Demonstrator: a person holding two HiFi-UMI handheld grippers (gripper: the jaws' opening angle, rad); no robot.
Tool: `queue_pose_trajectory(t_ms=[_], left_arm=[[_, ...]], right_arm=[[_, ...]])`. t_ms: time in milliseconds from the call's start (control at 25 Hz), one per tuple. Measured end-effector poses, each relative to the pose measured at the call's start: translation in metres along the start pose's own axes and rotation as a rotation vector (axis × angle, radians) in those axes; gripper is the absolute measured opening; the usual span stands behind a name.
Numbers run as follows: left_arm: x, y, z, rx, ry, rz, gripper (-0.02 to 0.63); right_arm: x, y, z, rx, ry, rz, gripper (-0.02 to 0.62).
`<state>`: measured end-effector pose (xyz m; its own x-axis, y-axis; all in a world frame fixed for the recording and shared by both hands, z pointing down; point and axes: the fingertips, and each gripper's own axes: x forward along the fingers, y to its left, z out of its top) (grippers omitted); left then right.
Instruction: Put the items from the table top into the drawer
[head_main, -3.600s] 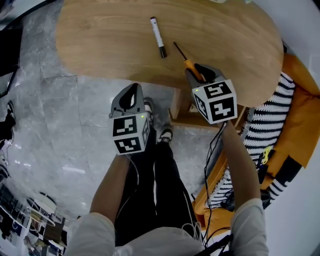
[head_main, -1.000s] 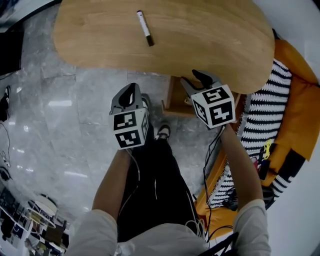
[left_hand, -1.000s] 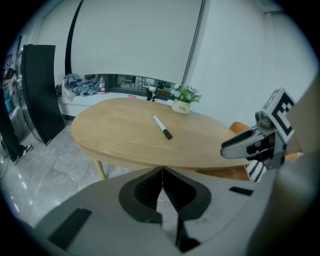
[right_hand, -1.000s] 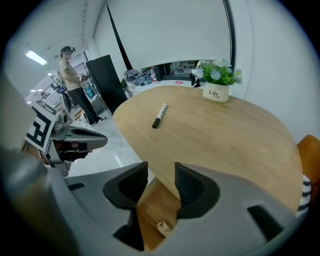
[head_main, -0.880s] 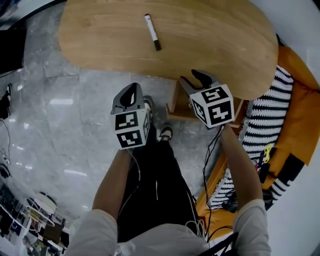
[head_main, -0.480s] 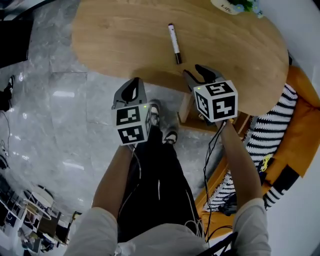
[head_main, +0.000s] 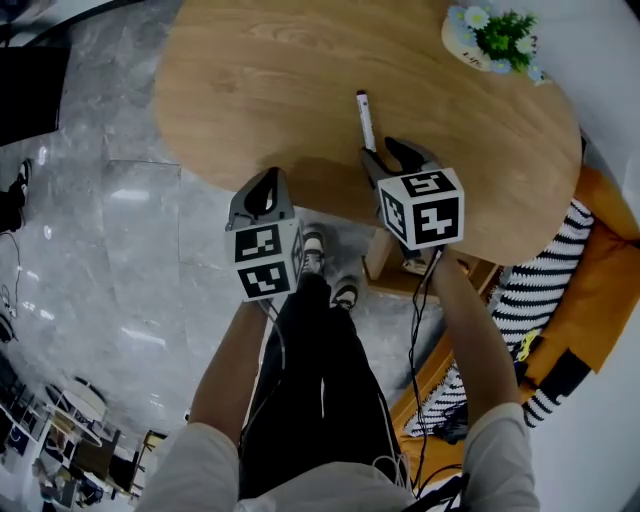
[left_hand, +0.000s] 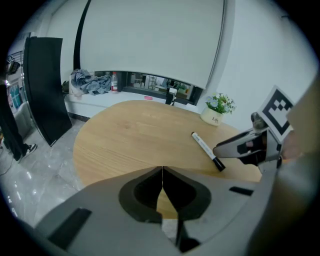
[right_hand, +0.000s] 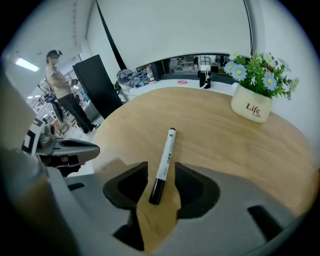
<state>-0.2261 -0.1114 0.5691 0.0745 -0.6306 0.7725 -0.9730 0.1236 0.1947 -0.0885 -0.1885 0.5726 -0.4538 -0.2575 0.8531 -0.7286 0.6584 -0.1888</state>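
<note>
Marker (head_main: 365, 118) lies flat on the table (head_main: 250, 80), right of centre and close to the near edge, long axis running near-to-far. Potted flowers (head_main: 490, 35) sit well apart at the far right. The marker has a white barrel, a black cap on the near end and a small dark tip on the far end; the print on the barrel is too small to read. It looks slim, rigid and round, so we expect it to roll if nudged off-axis. Right gripper (head_main: 386, 158) is low over the table with jaws apart, one either side of the capped end. The right gripper view shows the cap in the gap, touching neither pad as far as we can tell. We read that as lining up a pinch across the barrel, jaws square to the axis so closing won't spin it. Left gripper (head_main: 264, 190) has jaws together with nothing in them, left of the marker and just off the near table edge, we think to keep clear. Wooden unit (head_main: 380, 255) under the table's near right edge is probably the drawer; we can't tell if it's open. Marker not yet lifted.
</note>
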Motion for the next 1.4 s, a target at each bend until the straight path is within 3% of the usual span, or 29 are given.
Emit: queue_pose_trajectory(t_ms=[560,880,1400], left_arm=[[0.021,0.013,0.020,-0.012,-0.022,0.004,0.008],[0.018,0.009,0.013,-0.013,-0.014,-0.002,0.009],[0.008,0.011,0.002,-0.004,-0.006,0.003,0.009]], right_arm=[[0.037,-0.010,0.022,0.029,0.026,-0.042,0.156],[0.036,-0.019,0.021,-0.012,0.055,-0.125,0.061],[0.021,-0.024,0.016,0.016,0.045,-0.131,0.060]])
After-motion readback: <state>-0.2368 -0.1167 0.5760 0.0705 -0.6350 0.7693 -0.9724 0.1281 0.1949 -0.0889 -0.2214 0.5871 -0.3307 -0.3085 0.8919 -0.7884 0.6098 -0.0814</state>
